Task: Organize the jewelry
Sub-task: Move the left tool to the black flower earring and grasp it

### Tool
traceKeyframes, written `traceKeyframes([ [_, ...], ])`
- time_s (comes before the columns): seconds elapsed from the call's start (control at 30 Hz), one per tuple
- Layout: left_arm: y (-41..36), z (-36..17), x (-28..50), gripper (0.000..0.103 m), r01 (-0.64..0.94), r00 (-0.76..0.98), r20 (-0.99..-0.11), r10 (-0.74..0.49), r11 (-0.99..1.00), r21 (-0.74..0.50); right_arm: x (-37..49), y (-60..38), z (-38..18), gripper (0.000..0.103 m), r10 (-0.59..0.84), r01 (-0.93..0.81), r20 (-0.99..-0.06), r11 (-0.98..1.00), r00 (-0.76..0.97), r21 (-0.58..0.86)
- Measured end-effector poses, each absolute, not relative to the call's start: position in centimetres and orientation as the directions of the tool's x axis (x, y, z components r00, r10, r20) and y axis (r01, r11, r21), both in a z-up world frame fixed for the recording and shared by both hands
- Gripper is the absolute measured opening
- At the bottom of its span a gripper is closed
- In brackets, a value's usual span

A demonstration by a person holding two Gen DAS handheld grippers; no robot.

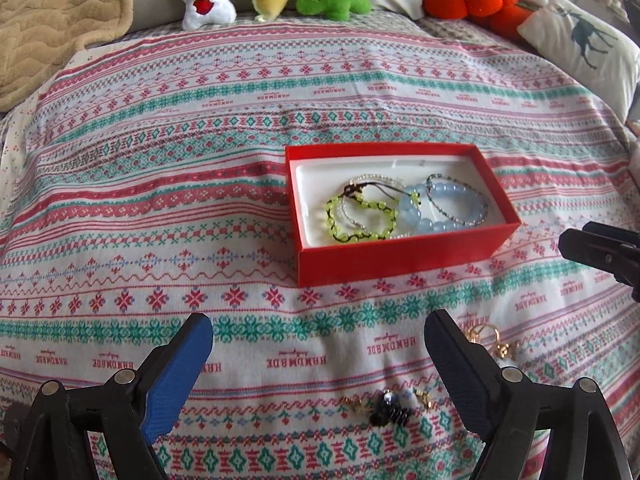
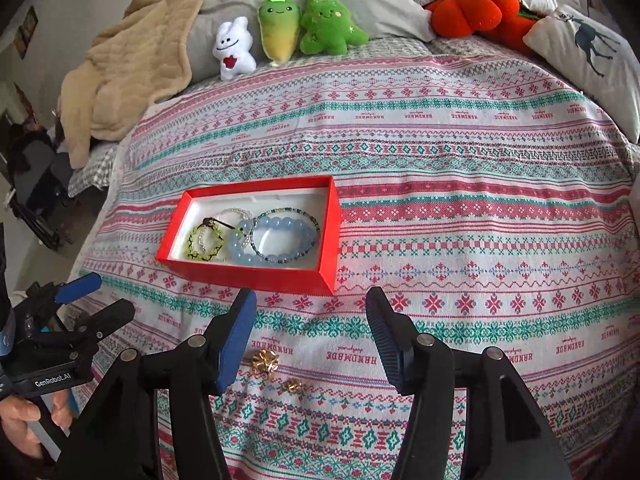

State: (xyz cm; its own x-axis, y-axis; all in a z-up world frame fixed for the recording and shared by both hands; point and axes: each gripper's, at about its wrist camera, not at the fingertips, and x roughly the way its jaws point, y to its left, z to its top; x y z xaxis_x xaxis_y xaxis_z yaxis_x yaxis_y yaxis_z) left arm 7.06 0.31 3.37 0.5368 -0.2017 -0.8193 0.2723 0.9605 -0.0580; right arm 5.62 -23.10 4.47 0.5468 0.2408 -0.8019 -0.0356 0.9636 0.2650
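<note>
While gaping and empty above the bed (image 1: 200, 184), left tongs (image 1: 318, 344) face black bead charm (image 1: 390, 412); right tongs (image 2: 311, 320), likewise spread, flank gold earrings (image 2: 265, 366) before red box (image 2: 256, 274).

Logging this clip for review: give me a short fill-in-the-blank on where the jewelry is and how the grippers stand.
1. The bracelets lie inside the ____ box.
2. The gold earrings lie on the ____, outside the box.
3. Both the left hand-held gripper and the right hand-held gripper are ____.

Missing words: red; bedspread; open
</note>
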Motion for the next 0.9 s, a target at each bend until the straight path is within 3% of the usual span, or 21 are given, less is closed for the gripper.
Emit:
traceKeyframes([
  [0.5, 2.8, 0.5, 4.7, 0.09, 0.258, 0.415, -0.887, -0.203, 0.961, -0.099, 1.7, -21.8, 1.8, 0.063, 0.207, -0.056, -0.878, 0.978, 0.432, 0.203],
  [0.8, 3.2, -1.4, 2.9, 0.089, 0.315, 0.406, -0.879, -0.25, 0.941, -0.122, 0.7, -22.0, 0.2, 0.063, 0.151, -0.063, -0.901, 0.989, 0.406, 0.137],
  [0.9, 2.6, -1.9, 2.0, 0.079, 0.369, 0.4, -0.87, -0.29, 0.919, -0.136, 0.3, -21.8, -0.5, 0.063, 0.144, -0.078, -0.909, 0.989, 0.391, 0.123],
])
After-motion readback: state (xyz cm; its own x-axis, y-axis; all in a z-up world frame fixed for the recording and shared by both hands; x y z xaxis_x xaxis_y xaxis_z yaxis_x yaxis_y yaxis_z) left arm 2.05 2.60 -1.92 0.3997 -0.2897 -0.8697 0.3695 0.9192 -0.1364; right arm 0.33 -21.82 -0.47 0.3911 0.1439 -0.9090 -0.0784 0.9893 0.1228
